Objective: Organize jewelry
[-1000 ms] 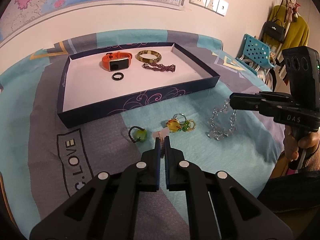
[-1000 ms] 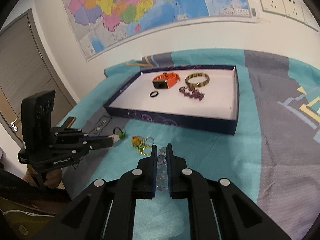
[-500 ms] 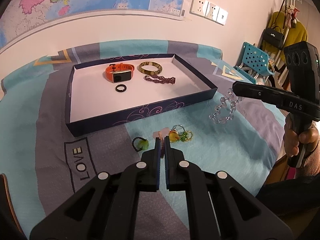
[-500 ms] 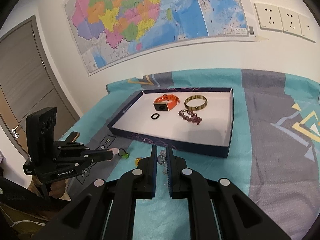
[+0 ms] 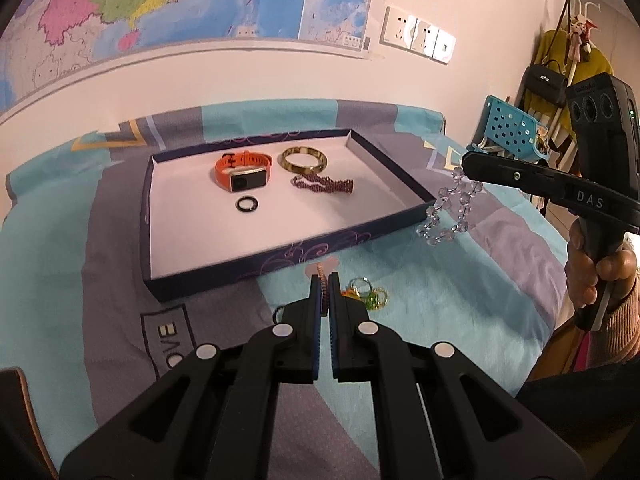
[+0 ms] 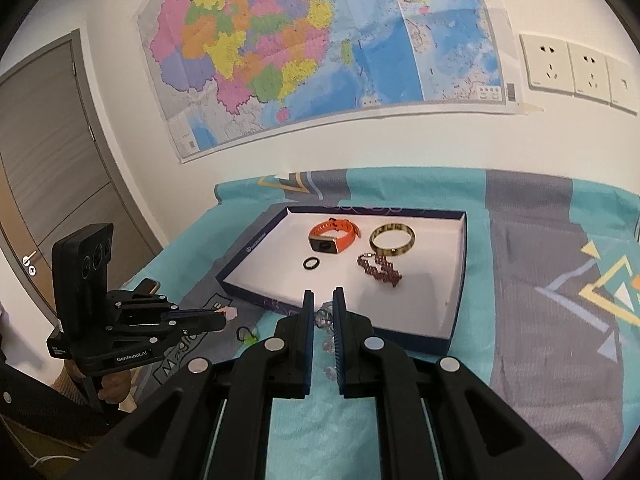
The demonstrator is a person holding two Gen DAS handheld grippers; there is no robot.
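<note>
— While both hands hold their loads above the bedspread (image 5: 400, 360), what exactly is each one carrying?

— The right gripper (image 6: 323, 312) is clamped on a clear bead bracelet (image 5: 448, 216), which dangles in a loop just outside the near right corner of the tray (image 5: 260, 272). The left gripper (image 5: 325, 294) is pinched almost shut on a small pink beaded piece with a flower charm (image 5: 322, 269), lifted over the bedspread in front of the tray's near wall.

— And the rest of the jewelry?

— An orange watch (image 5: 243, 170), a gold bangle (image 5: 304, 159), a dark red bracelet (image 5: 323, 185) and a black ring (image 5: 246, 204) lie apart on the tray floor. A cluster of green and orange rings (image 5: 364, 294) sits on the bedspread beside the left gripper, with another green ring (image 6: 248, 336) near it.

— What could spoil it from here?

— The bead loop hangs low, so carried across it may catch on the tray's wall and slip from the pinch. Dropped carelessly, it could land on the dark red bracelet and tangle. The pink piece is held by very little; a jolt might shake it loose.
</note>
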